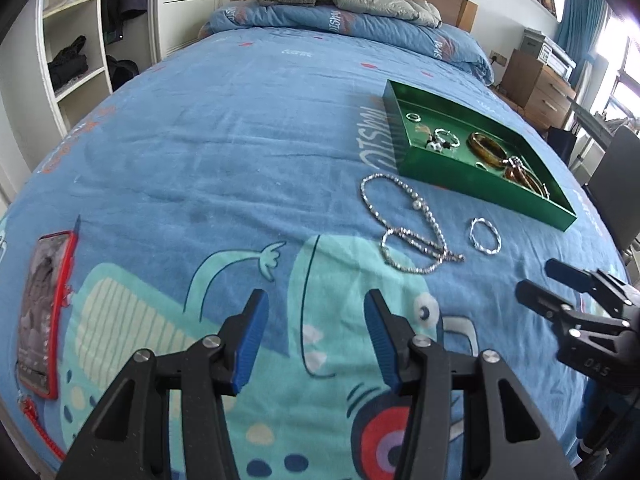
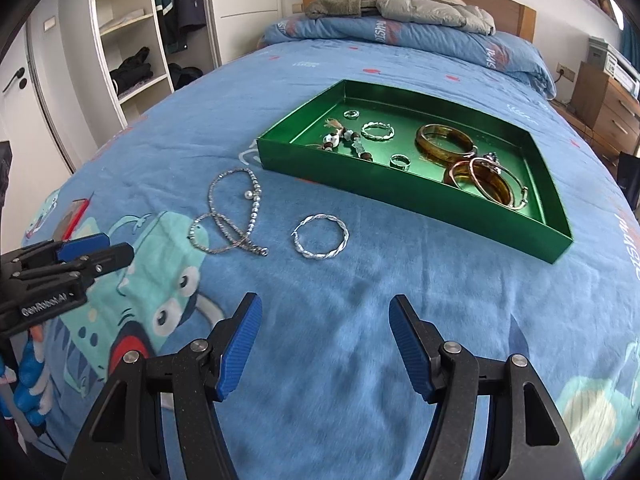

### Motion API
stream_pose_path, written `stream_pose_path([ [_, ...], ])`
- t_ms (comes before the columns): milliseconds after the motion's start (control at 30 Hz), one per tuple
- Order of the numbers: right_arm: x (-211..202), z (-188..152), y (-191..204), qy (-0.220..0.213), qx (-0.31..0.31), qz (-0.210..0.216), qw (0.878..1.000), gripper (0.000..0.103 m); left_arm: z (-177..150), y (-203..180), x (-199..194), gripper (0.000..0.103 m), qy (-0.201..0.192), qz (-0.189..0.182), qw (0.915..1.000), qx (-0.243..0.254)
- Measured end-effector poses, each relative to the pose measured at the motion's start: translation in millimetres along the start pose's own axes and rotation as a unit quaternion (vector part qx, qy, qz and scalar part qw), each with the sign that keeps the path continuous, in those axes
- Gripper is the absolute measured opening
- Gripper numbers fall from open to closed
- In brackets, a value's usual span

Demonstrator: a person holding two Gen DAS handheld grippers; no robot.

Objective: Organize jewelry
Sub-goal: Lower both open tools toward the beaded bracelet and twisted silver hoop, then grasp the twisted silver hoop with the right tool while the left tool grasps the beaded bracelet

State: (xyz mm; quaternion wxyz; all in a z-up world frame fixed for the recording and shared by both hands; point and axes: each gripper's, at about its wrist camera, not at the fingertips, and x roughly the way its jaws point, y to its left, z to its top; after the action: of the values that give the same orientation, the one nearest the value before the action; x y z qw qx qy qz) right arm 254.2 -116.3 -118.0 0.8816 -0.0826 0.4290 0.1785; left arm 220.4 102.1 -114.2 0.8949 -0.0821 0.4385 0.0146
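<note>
A green tray [image 2: 416, 190] lies on the blue bedspread and holds rings, amber bangles [image 2: 444, 140] and a beaded piece [image 2: 348, 142]; it also shows in the left wrist view [image 1: 476, 184]. In front of it on the cover lie a silver necklace [image 2: 230, 216] [image 1: 404, 224] and a twisted silver bangle [image 2: 320, 236] [image 1: 485, 236]. My right gripper [image 2: 325, 312] is open and empty, a short way before the bangle; it also shows in the left wrist view [image 1: 540, 284]. My left gripper [image 1: 316, 304] is open and empty, before the necklace; it also shows in the right wrist view [image 2: 106, 248].
A phone in a red case [image 1: 44, 312] lies on the bedspread at the left. Folded quilt and jackets [image 2: 400, 4] sit at the headboard. A white wardrobe with open shelves [image 2: 132, 40] stands left of the bed, a wooden drawer unit [image 2: 604, 108] right.
</note>
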Motion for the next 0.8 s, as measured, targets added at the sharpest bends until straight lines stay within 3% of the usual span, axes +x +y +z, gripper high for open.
stream_pose_path([
  [333,43,27,-10,-0.003,-0.024,0.017,1.0,0.065,33,-22,42,0.048,0.023,-0.052,0.9978,0.032],
  [533,54,32,-5,-0.006,-0.06,0.024,0.998,0.055,43,-35,60,0.048,0.029,-0.062,0.9964,0.05],
  [633,53,30,-4,-0.01,-0.073,0.029,0.997,0.041,46,-44,65,0.048,0.033,-0.078,0.9947,0.06],
  [700,50,27,-6,-0.013,-0.073,0.034,0.997,0.039,47,-49,69,0.046,0.032,-0.076,0.9945,0.065],
  [733,50,27,-7,-0.014,-0.073,0.036,0.997,0.039,47,-51,70,0.045,0.032,-0.073,0.9946,0.066],
  [800,46,23,-9,-0.018,-0.071,0.036,0.997,0.039,48,-52,70,0.021,0.029,-0.059,0.9954,0.069],
])
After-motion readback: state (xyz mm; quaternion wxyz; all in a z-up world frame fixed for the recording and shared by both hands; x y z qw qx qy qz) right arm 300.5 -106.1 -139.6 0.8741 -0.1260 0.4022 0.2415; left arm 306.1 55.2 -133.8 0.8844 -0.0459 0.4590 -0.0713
